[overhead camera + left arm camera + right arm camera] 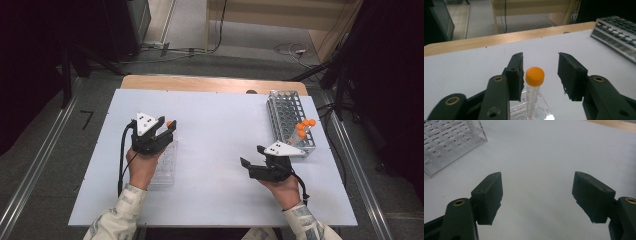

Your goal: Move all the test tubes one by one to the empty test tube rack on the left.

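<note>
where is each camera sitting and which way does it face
High view: fixed above the person's side, looking forward and down on the table; both hands, sleeves and tongs show.
Left gripper view: rides the left tongs, looking along open jaws at an orange-capped tube standing in a clear rack, with the metal rack beyond.
Right gripper view: rides the right tongs, angled down at bare table, its jaws wide apart.
Shared: high and left gripper views both show the tube and metal rack.

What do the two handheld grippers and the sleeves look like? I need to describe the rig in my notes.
Both the left gripper and right gripper are black with two blocky jaws, brass-coloured pivot rivets and a grey three-cornered plate on top. A black cable trails from each. The sleeves are pale with a faint grey pattern.
</note>
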`<state>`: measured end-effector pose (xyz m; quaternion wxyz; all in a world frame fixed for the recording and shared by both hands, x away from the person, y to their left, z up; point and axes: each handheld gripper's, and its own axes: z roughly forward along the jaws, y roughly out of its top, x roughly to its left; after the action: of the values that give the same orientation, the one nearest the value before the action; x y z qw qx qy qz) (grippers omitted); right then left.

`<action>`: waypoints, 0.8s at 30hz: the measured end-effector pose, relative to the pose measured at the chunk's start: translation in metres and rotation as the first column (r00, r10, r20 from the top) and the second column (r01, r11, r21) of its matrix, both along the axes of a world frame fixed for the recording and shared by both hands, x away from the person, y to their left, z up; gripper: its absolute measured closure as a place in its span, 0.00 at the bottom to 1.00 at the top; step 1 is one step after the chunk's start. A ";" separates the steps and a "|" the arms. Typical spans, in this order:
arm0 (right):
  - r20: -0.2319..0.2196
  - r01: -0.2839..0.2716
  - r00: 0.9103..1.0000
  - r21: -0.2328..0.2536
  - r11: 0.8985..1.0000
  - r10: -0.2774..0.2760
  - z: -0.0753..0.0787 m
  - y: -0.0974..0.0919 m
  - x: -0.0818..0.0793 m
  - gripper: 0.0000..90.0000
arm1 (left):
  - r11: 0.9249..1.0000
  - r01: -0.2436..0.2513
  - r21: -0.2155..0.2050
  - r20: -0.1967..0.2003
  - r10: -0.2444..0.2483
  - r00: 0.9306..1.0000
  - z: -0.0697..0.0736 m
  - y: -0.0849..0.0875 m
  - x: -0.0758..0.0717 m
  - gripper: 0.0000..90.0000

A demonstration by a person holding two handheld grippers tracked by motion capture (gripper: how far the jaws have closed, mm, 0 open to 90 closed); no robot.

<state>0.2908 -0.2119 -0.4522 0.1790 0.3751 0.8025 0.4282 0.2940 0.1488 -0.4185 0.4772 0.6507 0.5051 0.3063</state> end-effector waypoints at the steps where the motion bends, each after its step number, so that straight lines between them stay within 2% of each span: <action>1: -0.001 0.005 1.000 0.004 1.000 -0.005 0.000 -0.001 0.000 0.26 | 1.000 0.001 -0.009 0.000 -0.001 1.000 0.001 0.000 -0.001 0.56; 5: 0.006 0.019 1.000 0.013 1.000 -0.019 0.003 -0.006 0.000 0.27 | 1.000 -0.011 -0.002 -0.008 0.011 1.000 0.003 -0.001 -0.005 0.35; 7: 0.009 0.028 1.000 0.017 0.999 -0.028 0.004 -0.010 0.000 0.27 | 1.000 -0.015 -0.021 -0.013 0.015 1.000 0.003 0.000 -0.005 0.28; 9: 0.012 0.042 0.999 0.024 0.999 -0.042 0.005 -0.015 0.000 0.27 | 0.999 -0.017 -0.039 -0.017 0.016 1.000 0.003 0.001 -0.006 0.25; 19: 0.030 0.107 0.994 0.034 0.994 -0.108 0.010 -0.038 -0.001 0.27 | 0.998 -0.022 -0.056 0.001 0.022 1.000 0.007 0.005 -0.011 0.22; 24: 0.031 0.146 0.989 0.040 0.988 -0.148 0.011 -0.051 -0.001 0.28 | 0.998 -0.040 -0.056 0.007 0.040 0.999 0.008 0.009 -0.013 0.22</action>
<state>0.2901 -0.2630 -0.4408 0.2167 0.4291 0.7613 0.4351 0.2809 0.1574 -0.4105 0.4909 0.6257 0.5244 0.3042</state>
